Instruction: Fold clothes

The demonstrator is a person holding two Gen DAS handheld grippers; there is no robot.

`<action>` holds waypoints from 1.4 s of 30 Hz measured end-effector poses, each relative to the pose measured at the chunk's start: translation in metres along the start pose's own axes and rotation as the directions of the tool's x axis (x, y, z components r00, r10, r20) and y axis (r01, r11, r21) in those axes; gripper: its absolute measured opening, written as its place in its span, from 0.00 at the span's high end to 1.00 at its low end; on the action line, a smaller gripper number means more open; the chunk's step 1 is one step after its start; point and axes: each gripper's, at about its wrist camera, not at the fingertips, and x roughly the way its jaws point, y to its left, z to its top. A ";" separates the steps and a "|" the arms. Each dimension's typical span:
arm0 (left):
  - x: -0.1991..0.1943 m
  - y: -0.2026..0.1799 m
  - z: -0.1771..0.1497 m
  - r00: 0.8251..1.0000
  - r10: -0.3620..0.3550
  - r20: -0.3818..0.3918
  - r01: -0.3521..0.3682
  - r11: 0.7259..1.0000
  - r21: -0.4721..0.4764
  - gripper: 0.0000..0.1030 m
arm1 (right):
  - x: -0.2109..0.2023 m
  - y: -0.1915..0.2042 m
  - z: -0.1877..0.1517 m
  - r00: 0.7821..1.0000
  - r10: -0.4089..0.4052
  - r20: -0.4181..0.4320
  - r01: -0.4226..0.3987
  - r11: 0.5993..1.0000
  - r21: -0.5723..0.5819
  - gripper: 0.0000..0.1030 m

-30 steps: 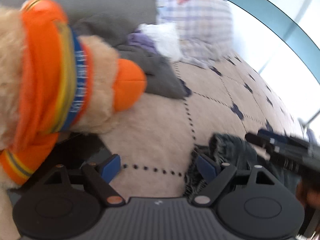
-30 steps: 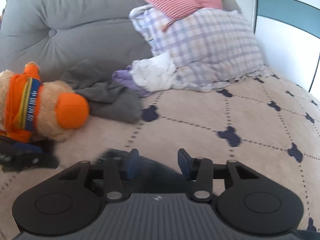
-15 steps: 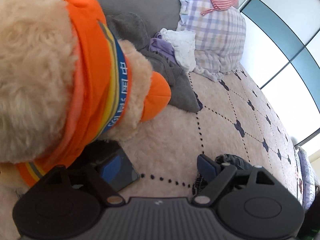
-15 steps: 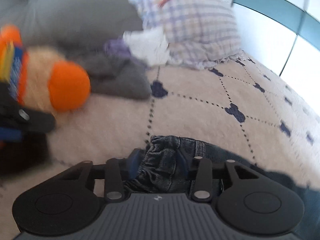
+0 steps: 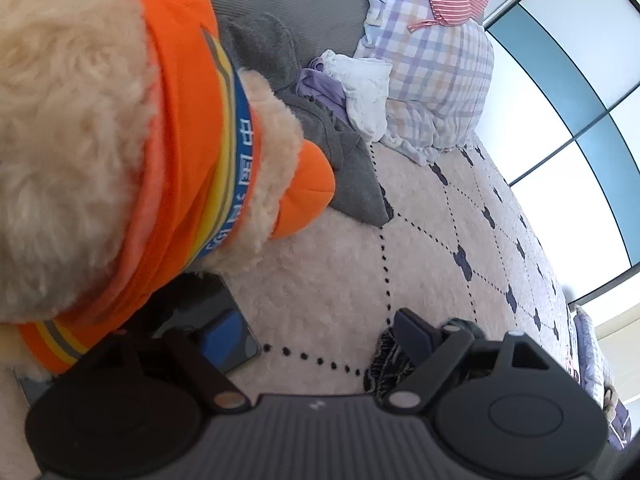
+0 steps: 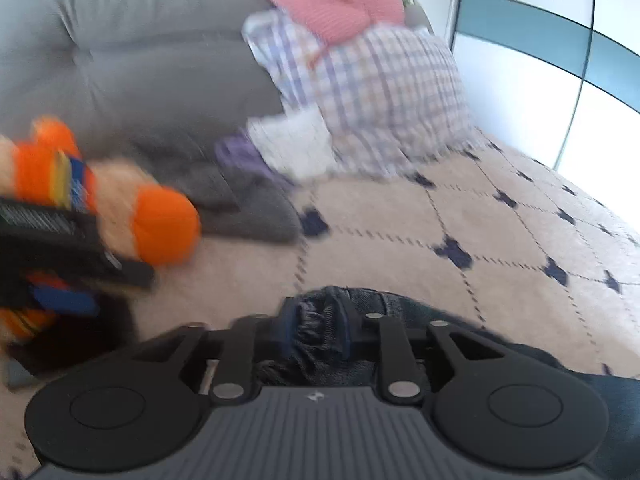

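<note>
Dark blue jeans [image 6: 328, 336] lie bunched on the cream bedspread [image 6: 400, 232]. My right gripper [image 6: 318, 320] is shut on their waistband edge. In the left wrist view only a corner of the jeans [image 5: 384, 364] shows beside the right finger. My left gripper [image 5: 320, 340] is open and holds nothing, low over the bedspread [image 5: 340, 280] next to a plush toy. The left gripper also shows at the left of the right wrist view [image 6: 60, 248], blurred.
A plush toy in an orange vest [image 5: 120, 140] fills the left; it also shows in the right wrist view [image 6: 120, 208]. A dark phone [image 5: 228, 340] lies under it. Grey clothes [image 6: 248, 208], purple and white clothes [image 6: 280, 148], a checked pillow [image 6: 380, 100] and a grey headboard [image 6: 140, 40] stand behind.
My right gripper closed on the jeans' waistband and pulled it closer. My left gripper moved left, nearer the plush toy, staying open.
</note>
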 end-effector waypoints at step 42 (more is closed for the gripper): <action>0.004 -0.007 0.000 1.000 -0.014 -0.007 0.014 1.000 0.009 0.17 | 0.037 -0.013 -0.052 0.998 0.009 0.063 -0.032 0.928 0.371 0.62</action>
